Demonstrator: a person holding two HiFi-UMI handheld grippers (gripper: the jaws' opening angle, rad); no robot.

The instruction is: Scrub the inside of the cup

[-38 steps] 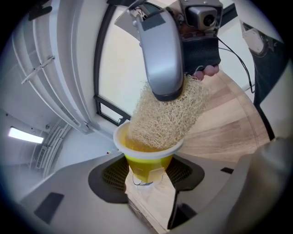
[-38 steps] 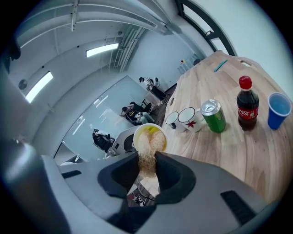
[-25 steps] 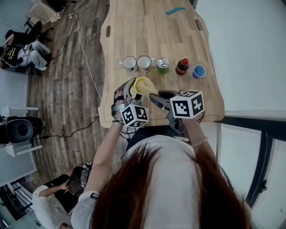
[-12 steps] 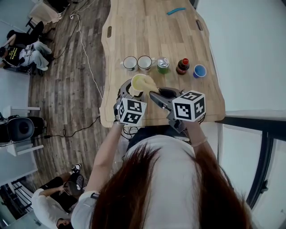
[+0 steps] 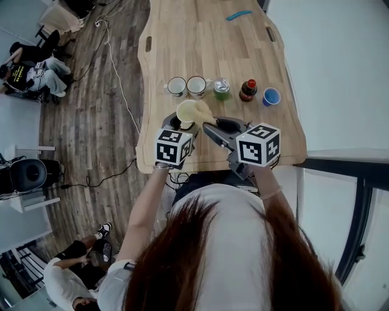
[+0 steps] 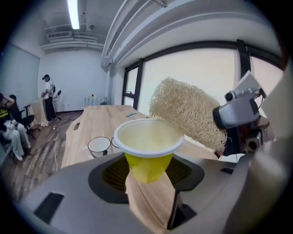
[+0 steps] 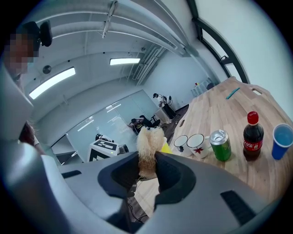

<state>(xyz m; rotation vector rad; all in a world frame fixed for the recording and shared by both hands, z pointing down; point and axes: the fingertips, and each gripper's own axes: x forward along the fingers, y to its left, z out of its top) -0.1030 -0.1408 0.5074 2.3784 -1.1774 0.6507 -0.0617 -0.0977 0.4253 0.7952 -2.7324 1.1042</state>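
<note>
A yellow paper cup with a white inside is held above the table's near edge by my left gripper, whose jaws are shut on its lower wall. In the left gripper view the cup stands mouth up. A tan loofah scrubber leans over its right rim. My right gripper is shut on the loofah, which sticks out past its jaws toward the cup. How far the loofah reaches inside the cup is unclear.
Behind the cup, a row stands across the wooden table: two white mugs, a green can, a cola bottle and a blue cup. A teal tool lies at the far end. People sit at the far left.
My left gripper has rolled, its marker cube turning, and the cup's mouth has swung from sideways to upward. The right gripper with the loofah has risen slightly.
</note>
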